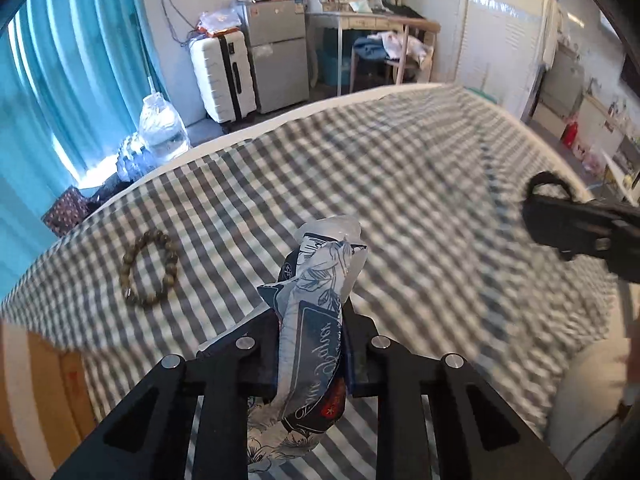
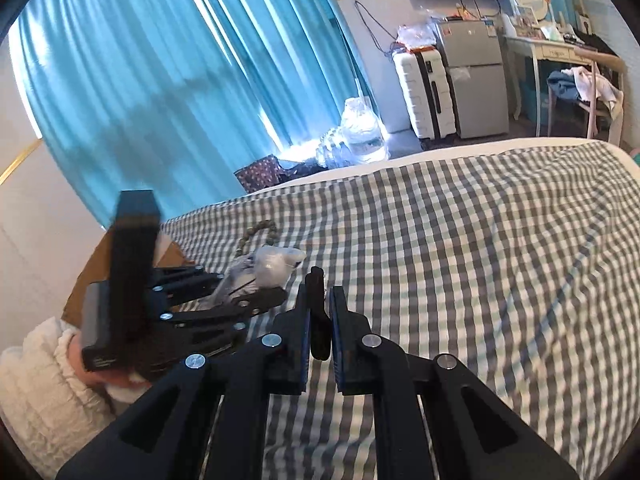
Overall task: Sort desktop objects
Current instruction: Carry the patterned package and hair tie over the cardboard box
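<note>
My left gripper (image 1: 312, 320) is shut on a blue-and-white flowered soft packet (image 1: 320, 280), which stands up between the fingers above the checked bedspread (image 1: 400, 168). A brown bead bracelet (image 1: 148, 268) lies on the cloth to its left. My right gripper (image 1: 538, 216) comes in from the right, blurred, shut on a black loop (image 1: 544, 182). In the right wrist view the right gripper (image 2: 320, 292) pinches this thin black loop (image 2: 318, 328). Left of it, the left gripper (image 2: 256, 296) holds the packet (image 2: 272, 264), with the bracelet (image 2: 260, 232) just beyond.
A brown cardboard box (image 1: 52, 380) stands at the bed's near-left edge. A white fluffy sleeve (image 2: 48, 380) holds the left gripper. Beyond the bed are turquoise curtains (image 2: 160, 80), a water jug (image 1: 162, 124), a white suitcase (image 1: 224, 76) and a small fridge (image 1: 276, 60).
</note>
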A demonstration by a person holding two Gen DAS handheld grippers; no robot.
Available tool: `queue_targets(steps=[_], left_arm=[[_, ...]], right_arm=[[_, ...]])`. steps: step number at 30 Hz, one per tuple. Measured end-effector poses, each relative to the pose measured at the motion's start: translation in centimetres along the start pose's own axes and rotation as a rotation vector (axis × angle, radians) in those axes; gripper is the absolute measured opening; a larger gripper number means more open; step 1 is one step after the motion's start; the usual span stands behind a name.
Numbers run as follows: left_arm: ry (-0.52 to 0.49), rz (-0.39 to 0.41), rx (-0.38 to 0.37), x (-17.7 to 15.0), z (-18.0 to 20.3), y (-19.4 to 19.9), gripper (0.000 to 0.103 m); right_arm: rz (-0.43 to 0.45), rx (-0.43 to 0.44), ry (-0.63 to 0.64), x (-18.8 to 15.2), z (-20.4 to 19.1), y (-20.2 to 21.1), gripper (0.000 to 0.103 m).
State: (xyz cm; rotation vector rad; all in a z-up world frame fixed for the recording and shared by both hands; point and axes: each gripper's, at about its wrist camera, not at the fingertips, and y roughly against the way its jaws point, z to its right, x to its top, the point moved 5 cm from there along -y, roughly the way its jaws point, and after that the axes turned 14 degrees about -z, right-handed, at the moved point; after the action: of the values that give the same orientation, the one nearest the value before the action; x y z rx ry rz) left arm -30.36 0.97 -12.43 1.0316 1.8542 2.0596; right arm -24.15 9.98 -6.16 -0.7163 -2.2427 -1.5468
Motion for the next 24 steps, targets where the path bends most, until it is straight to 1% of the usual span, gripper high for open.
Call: queue_targets(steps=[2, 5, 6, 8, 12, 15, 19, 24], left_arm=[[0.037, 0.020, -0.012, -0.8, 0.3, 2.0, 0.022], [0.103, 0.053, -0.047, -2.9, 0.5, 5.5, 0.022], [0.128, 0.066, -0.075, -3.6, 0.6, 6.6, 0.022], [0.147, 0.093, -0.124, -4.3, 0.7, 8.6, 0.022], [0.181, 0.159, -0.114, -6.3, -0.1, 13.5, 0.022], [0.203, 0.180, -0.098, -7.6, -0.8, 15.4, 0.022], [0.257, 0.191, -0.087, -9.0, -1.8, 17.0, 0.022], [0.337, 0.202, -0.101, -11.0, -3.2, 18.0, 0.022]], right_arm=[[0.007, -0.002, 0.010, -0.9, -0.8, 1.4, 0.009], [0.024, 0.007, 0.021, -2.5, -2.1, 3.5, 0.009], [0.025, 0.008, 0.027, -2.9, -2.4, 3.9, 0.009], [0.027, 0.006, 0.043, -3.7, -3.1, 4.6, 0.009], [0.022, 0.001, 0.072, -5.3, -4.6, 5.8, 0.009], [0.021, 0.005, 0.089, -6.0, -5.5, 6.4, 0.009], [0.018, 0.008, 0.120, -6.8, -7.1, 7.0, 0.009], [-0.006, 0.001, 0.171, -7.7, -9.7, 6.8, 0.009]])
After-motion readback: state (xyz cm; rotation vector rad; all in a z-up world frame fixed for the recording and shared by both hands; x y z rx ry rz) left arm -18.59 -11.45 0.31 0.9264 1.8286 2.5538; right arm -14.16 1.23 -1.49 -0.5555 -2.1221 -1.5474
